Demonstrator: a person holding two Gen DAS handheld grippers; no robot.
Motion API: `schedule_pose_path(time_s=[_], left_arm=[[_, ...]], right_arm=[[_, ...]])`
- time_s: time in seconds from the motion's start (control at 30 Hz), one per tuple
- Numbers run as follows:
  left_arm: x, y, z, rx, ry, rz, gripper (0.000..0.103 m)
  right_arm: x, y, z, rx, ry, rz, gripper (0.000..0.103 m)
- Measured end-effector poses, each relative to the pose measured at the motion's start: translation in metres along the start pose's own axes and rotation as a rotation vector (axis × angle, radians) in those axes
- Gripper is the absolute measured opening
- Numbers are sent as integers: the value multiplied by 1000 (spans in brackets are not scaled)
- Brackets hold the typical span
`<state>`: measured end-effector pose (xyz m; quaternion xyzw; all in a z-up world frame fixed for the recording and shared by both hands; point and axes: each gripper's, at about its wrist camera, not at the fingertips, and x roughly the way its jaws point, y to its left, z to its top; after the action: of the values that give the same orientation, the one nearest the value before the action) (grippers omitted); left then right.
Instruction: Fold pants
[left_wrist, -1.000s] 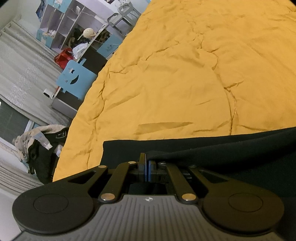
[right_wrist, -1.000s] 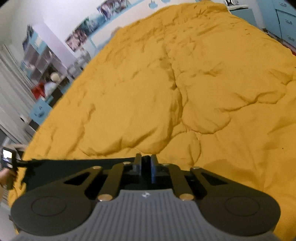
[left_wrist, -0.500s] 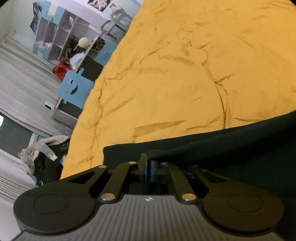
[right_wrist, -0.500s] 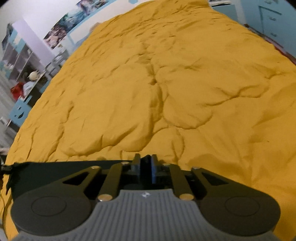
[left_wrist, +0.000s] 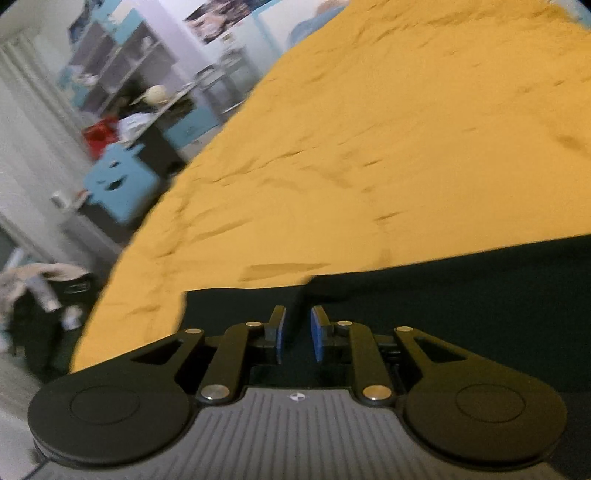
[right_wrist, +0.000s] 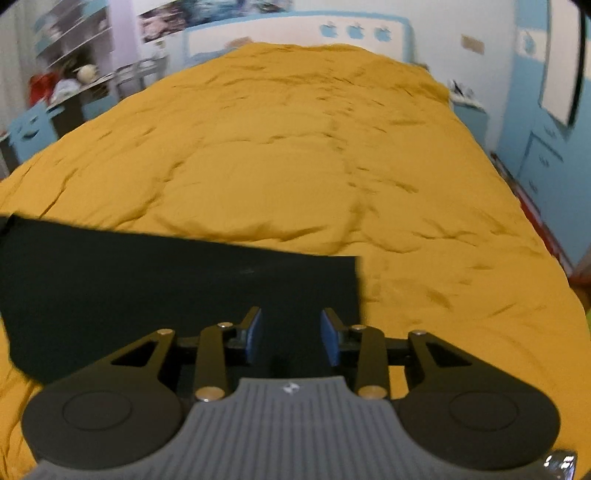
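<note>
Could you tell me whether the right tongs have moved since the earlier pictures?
Yes. The right tongs have opened and pulled back and up: the black pants now lie free ahead on the yellow bedspread, and the headboard shows.

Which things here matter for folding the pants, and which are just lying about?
Job:
- pants, dark, flat on the yellow quilt
- left gripper, open
- right gripper, open

Lying about:
- blue chair
- shelves
- clothes heap on the floor
- posters
</note>
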<state>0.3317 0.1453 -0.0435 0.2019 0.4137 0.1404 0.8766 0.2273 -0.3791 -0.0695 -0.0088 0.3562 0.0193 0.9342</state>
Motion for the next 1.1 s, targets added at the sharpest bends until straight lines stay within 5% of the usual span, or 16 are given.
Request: schedule_pose_path(time_s=[0.2,0.33,0.6,0.83,1.1], left_arm=[[-63,-38,-29,-49,-56,-241,21],[-104,-76,-48,-82,-101,-440,16],[-149,-169,-74,-94,-126,-734,7],[-138,-210,-115,-26,5,-707,0],[-150,-183,-117,-74,-39,-756,2]], right_arm=[[-4,49,-35,-129,-3,-73,32],[5,44,-66,-129,64,-72,31],[3,38,-84,-87,38,-63,30],[-1,34,-85,-53,21,-42,30],[-14,33,-72,-12,-2,-30,34]])
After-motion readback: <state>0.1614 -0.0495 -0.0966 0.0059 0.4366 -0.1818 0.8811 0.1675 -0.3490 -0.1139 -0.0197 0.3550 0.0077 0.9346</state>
